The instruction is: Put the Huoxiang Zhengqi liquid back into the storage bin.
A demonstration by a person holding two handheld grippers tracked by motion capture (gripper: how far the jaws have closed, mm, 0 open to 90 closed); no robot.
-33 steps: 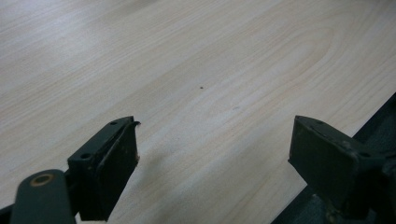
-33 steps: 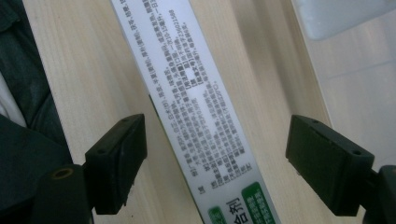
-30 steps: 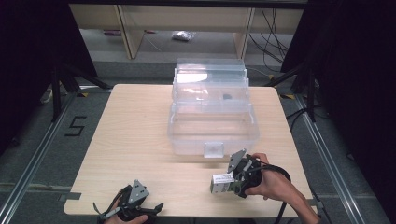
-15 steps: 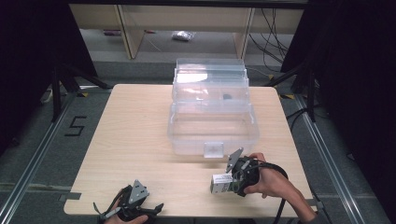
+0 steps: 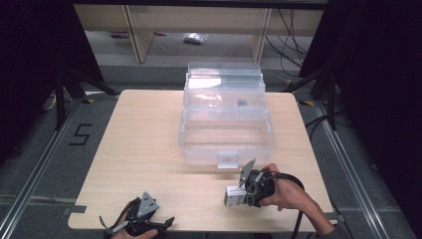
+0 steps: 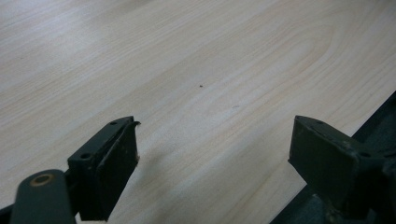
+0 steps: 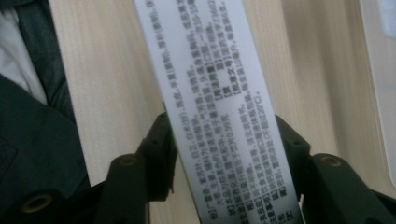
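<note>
High view: right tongs (image 5: 238, 195) have just been closing and now clamp a small white box (image 5: 233, 196) on the desk (image 5: 144, 134), at 6 o'clock from the clear bin (image 5: 226, 134). Left gripper view: left tongs (image 6: 212, 154) gape over bare wood. Right gripper view: both jaws press the box's (image 7: 219, 93) printed sides.

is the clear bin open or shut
Open: the bin has no lid over its front tub, and its upper trays are stepped back, leaving the inside exposed.

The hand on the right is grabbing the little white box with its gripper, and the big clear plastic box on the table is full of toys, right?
Not quite. The clear plastic box is nearly empty, as the high view shows. The right gripper does grip the little white box.
</note>
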